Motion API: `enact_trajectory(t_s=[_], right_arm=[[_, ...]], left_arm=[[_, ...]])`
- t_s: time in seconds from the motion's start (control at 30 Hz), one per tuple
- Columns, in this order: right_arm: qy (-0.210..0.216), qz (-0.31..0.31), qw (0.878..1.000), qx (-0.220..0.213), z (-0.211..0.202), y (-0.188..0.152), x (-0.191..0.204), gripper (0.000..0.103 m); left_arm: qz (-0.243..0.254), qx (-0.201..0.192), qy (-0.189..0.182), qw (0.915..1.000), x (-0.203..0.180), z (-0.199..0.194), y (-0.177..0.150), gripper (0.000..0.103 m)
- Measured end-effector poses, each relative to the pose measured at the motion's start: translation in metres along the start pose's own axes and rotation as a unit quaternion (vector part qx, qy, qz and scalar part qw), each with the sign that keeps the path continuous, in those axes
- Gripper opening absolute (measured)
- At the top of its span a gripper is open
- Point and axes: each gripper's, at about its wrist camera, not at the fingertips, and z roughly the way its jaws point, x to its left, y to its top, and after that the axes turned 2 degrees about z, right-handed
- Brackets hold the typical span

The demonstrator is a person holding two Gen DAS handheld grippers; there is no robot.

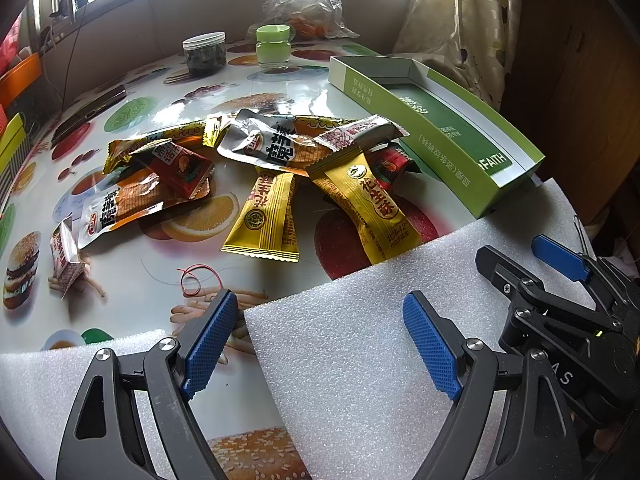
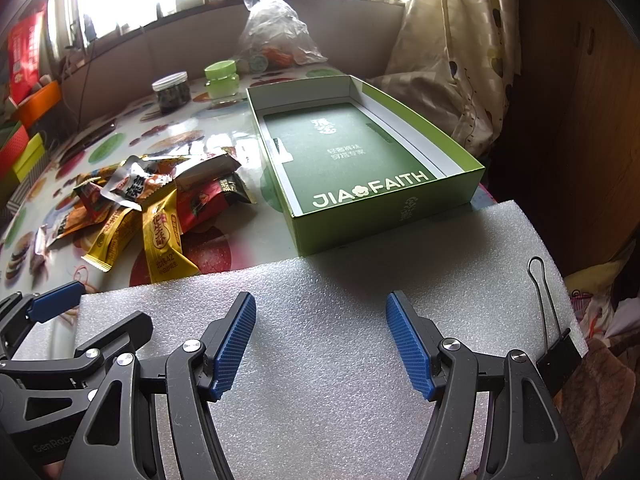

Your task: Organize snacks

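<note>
Several snack packets (image 1: 260, 168) (image 2: 152, 204) lie heaped on the fruit-print table (image 1: 168, 92): yellow, red, silver and orange wrappers. To their right stands an open green box (image 1: 448, 128) (image 2: 360, 152) holding only a dark green insert. My left gripper (image 1: 320, 312) is open over a white foam sheet (image 1: 360, 352), short of the packets, with nothing between its fingers. My right gripper (image 2: 320, 312) is open too, over the same foam sheet (image 2: 328, 360) in front of the box. The right gripper (image 1: 520, 256) also shows at the right of the left wrist view.
At the back stand a dark-filled jar (image 1: 204, 54), a green-lidded jar (image 1: 273, 46) and a clear plastic bag (image 1: 304, 4). A phone (image 1: 90, 110) lies at the left. A black binder clip (image 2: 558, 352) grips the foam's right edge. A red elastic loop (image 1: 200, 278) lies near the front.
</note>
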Motion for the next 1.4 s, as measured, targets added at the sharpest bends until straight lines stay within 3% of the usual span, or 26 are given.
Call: enact_trajectory(t_s=[1.4], right_arm=[[0.005, 0.000, 1.000, 0.000, -0.003, 0.000, -0.002, 0.068]], left_arm=[[-0.010, 0.009, -0.009, 0.9999, 0.010, -0.001, 0.003, 0.085]])
